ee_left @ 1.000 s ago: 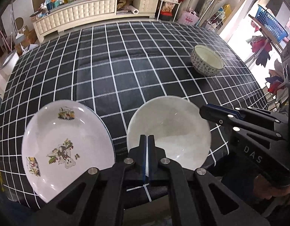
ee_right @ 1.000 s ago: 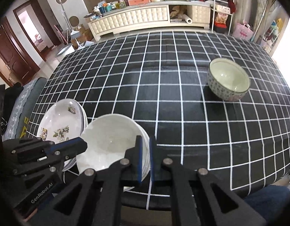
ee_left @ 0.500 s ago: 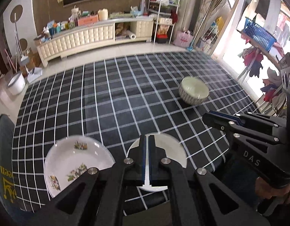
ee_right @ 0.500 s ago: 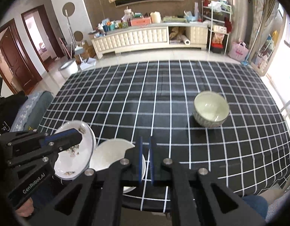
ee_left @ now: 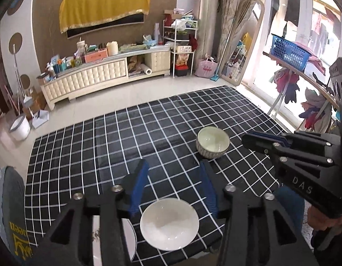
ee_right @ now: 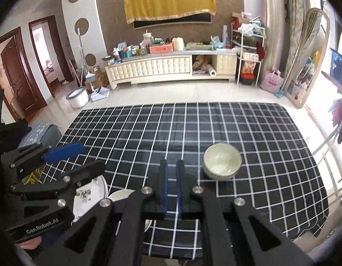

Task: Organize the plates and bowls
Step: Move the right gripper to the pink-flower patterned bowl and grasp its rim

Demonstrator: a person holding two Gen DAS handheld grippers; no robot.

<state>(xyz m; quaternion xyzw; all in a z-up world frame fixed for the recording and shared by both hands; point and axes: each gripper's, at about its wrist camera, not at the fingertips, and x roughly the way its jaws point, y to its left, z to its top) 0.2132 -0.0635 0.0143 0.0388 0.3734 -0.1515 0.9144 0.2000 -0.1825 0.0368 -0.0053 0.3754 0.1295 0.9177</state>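
A plain white bowl (ee_left: 169, 223) sits near the front edge of the black-and-white checked table (ee_left: 126, 144). Left of it lies a flowered plate (ee_left: 129, 237), mostly hidden behind my left gripper (ee_left: 173, 163), which hangs open high above the table with nothing between its fingers. A patterned bowl (ee_left: 212, 141) stands alone toward the right. In the right wrist view my right gripper (ee_right: 171, 164) is shut and empty, raised above the table, with the patterned bowl (ee_right: 222, 161) just right of its tips. The flowered plate (ee_right: 91, 190) and white bowl (ee_right: 122, 194) peek out at lower left.
A cream cabinet (ee_left: 104, 75) loaded with clutter lines the far wall. A clothes rack with a blue basket (ee_left: 288, 51) stands right of the table. A grey cushioned seat (ee_left: 8, 199) sits at the table's left. A hand (ee_left: 326, 226) holds the right gripper.
Both grippers have risen and pulled back from the table, so the dishes look smaller. The left gripper has gone from shut to wide open. The dishes have not moved.
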